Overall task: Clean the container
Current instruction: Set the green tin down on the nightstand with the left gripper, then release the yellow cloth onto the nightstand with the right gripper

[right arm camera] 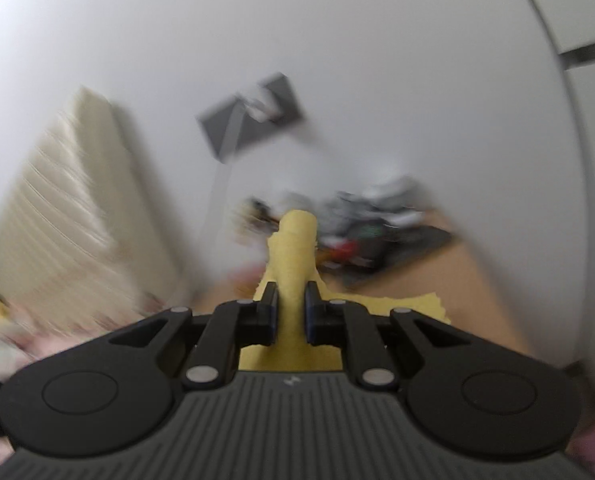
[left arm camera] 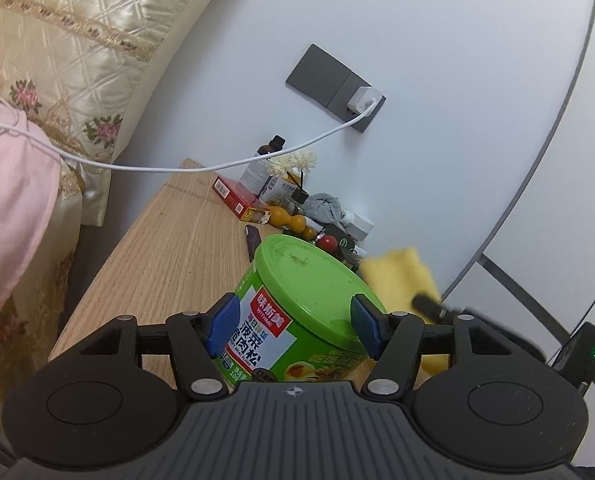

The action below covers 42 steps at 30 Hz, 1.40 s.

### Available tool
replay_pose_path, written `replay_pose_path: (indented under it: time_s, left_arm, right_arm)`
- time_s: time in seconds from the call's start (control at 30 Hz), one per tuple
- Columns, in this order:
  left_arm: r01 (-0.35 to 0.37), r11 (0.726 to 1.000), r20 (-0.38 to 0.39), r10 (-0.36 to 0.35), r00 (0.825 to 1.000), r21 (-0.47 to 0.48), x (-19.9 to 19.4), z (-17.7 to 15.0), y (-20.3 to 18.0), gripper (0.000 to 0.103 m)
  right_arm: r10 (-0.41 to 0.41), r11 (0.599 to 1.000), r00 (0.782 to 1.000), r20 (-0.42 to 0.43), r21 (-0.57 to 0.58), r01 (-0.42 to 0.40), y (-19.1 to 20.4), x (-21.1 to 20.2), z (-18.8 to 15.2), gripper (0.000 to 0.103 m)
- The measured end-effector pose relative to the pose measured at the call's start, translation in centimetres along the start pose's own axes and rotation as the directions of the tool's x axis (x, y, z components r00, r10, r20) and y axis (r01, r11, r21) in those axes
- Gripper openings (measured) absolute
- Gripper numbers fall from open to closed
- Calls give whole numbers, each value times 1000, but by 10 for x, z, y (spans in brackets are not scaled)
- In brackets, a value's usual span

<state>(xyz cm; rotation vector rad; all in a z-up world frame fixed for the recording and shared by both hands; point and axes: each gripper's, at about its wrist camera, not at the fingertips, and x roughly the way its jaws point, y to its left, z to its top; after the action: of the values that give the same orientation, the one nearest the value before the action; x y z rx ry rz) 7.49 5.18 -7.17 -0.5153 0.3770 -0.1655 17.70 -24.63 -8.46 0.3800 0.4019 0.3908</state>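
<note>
Left wrist view: the left claw grips a green container, its two blue pads pressed against opposite sides of the can just under the rim of the green lid. The container stands tilted on the wooden worktop, directly ahead of the claw, its printed label facing the camera; small dark specks mark the lid. Beyond it, against the wall, lies a cluster of small items, among them a red box, a dark-capped bottle and a grey rag. A white cable runs from a charger in the grey wall socket across to the bed at left. To the container's right is a yellow cloth, with the tip of the other claw just beside it. Right wrist view, heavily motion-blurred: the right claw is narrowed onto a bunched fold of the yellow cloth, which rises between and beyond the fingers, the rest spreading over the worktop below.
</note>
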Motion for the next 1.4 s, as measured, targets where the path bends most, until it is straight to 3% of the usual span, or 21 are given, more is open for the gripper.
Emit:
replay_pose_path:
  time_s: [0.1,0.23,0.3,0.37,0.43,0.57,0.77,0.87,0.93,1.07,1.4]
  left_arm:
    - [-21,999,6,21,1000,29,0,0,-6,67]
    - [-79,993,34,76,997,86,-5,1,-16,93]
    - [-84,991,56,79,995,106,-11,3,-22,93]
    - [-108,987,69,101,993,118,-17,6,-29,97]
    - [-128,983,69,120,990,129,-22,11,-37,97]
    - [-182,967,109,164,980,181,-38,14,-54,102]
    - [-283,911,115,260,959,301,-58,6,-73,103]
    - [-289,911,103,270,957,293,-71,4,-75,103]
    - [-291,908,103,272,957,301,-79,4,-77,103]
    - [-300,904,114,278,954,304,-95,3,-83,103]
    - [-290,894,105,270,957,342,-115,-8,-102,103]
  right_arm:
    - [-81,997,990,-116,-5,81,-10,13,-9,14]
    - [-66,998,990,-128,1,66,-14,17,-11,15]
    - [-62,998,991,-122,0,62,-14,17,-12,19]
    - [-60,998,994,-89,-2,60,-10,8,-10,53]
    - [-58,998,997,-54,-4,58,-6,-2,-7,69]
    - [-55,998,998,16,-9,55,1,-22,-2,76]
    - [-24,999,999,21,-46,25,21,-62,5,86]
    - [-47,993,999,24,-103,49,36,-87,6,88]
    - [-45,992,998,31,-114,49,41,-102,5,98]
    - [-44,991,999,26,-126,47,55,-128,-1,103]
    - [-72,988,997,9,-139,72,70,-167,-7,103]
